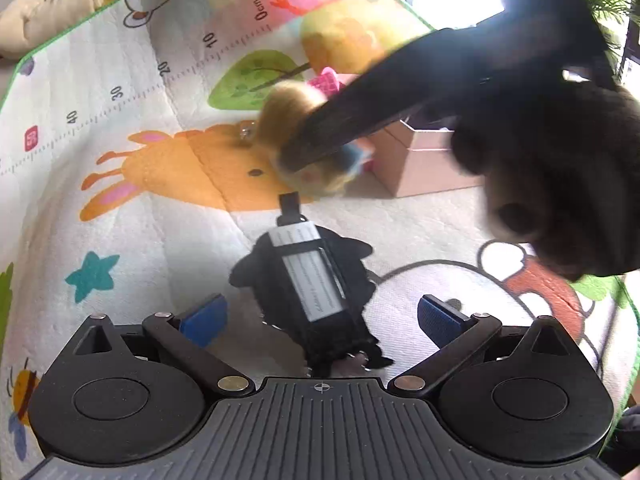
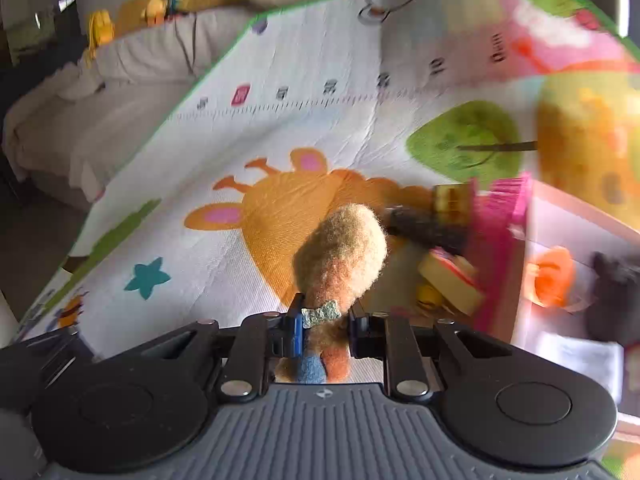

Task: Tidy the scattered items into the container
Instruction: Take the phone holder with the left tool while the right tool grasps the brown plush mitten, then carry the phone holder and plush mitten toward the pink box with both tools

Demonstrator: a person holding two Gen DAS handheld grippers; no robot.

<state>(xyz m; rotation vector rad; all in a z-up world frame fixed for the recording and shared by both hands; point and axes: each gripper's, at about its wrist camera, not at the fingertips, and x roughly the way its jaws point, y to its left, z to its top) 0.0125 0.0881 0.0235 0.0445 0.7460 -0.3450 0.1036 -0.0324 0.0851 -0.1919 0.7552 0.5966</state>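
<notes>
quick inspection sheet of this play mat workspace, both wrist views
surface: cartoon play mat with a printed ruler strip, spread flat.
job's things: fuzzy tan toy clamped in the right gripper; black item with white labels lying on the mat; pink box open, with an orange toy and a dark one inside.
clutter: small pieces, including a yellow block, lie beside the box; too blurred to name.
grippers: left gripper open, blue pads either side of the black item, not touching; right gripper shut on the fuzzy toy.
cables: nothing seen.
surroundings: beige cushion, grey sofa with soft toys, green plant by a bright window.
</notes>
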